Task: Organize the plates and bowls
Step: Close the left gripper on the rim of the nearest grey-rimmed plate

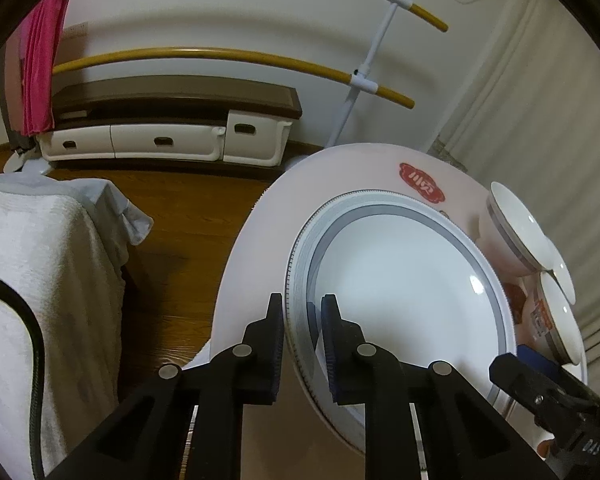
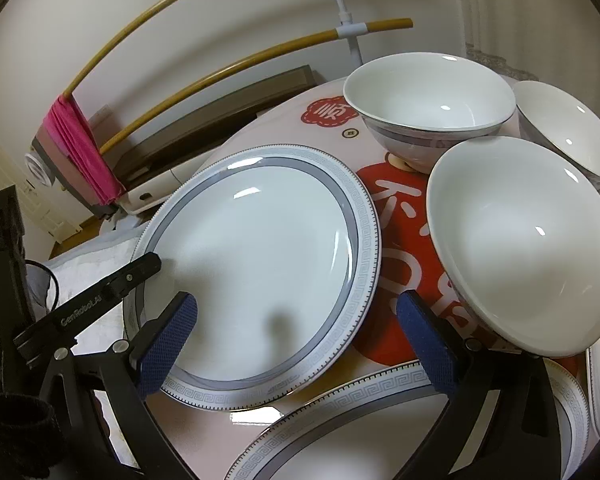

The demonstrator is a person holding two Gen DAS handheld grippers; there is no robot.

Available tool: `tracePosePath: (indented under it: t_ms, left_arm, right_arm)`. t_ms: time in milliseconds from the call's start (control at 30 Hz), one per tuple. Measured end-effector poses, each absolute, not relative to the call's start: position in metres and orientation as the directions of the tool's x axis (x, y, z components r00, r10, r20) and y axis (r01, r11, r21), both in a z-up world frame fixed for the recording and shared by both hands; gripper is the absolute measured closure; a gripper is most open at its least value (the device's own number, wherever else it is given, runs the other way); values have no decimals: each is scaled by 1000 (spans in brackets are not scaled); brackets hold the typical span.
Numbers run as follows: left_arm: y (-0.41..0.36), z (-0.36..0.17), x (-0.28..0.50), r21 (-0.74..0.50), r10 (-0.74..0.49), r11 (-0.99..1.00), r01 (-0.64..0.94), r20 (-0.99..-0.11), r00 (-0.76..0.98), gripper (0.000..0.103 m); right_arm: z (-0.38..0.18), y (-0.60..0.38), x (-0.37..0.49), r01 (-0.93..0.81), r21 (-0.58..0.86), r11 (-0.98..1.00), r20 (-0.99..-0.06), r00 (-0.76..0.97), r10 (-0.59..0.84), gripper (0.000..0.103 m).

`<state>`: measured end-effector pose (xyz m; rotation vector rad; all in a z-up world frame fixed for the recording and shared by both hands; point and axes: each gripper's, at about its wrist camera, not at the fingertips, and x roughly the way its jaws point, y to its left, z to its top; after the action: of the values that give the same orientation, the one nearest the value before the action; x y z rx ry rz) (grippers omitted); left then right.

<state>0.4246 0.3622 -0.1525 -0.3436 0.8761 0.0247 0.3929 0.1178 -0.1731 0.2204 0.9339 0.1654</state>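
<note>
A: Your left gripper (image 1: 302, 340) is clamped on the rim of the plate (image 1: 400, 276), one pad under the patterned edge, one on top. That plate sits on the round table (image 1: 260, 248), at the table edge nearest the wooden floor.

B: And it's a thin pinch. If you lift from there, I'd judge the plate could pivot and slip out, since all its weight hangs beyond the pads.

A: Right gripper (image 2: 296, 344) is spread wide, holding nothing, hovering over the plate's near rim. Three bowls (image 2: 520, 248) crowd the table beside the plate, the closest just beside your right finger.

B: Swing right and you'd likely knock that bowl. A second plate (image 2: 340, 432) lies below; whether it touches the first, I can't tell.

A: Both grippers point steeply down toward the table, the left one coming in from the plate's floor side
</note>
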Motion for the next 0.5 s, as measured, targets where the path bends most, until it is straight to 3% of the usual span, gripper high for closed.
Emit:
tracePosePath:
  t_ms: [500]
  left_arm:
    - [363,-141,401,-334,-144,925,-181,-749,646,92]
  right_arm:
    - [-175,119,395,-30,267,963,-775,587,234,1]
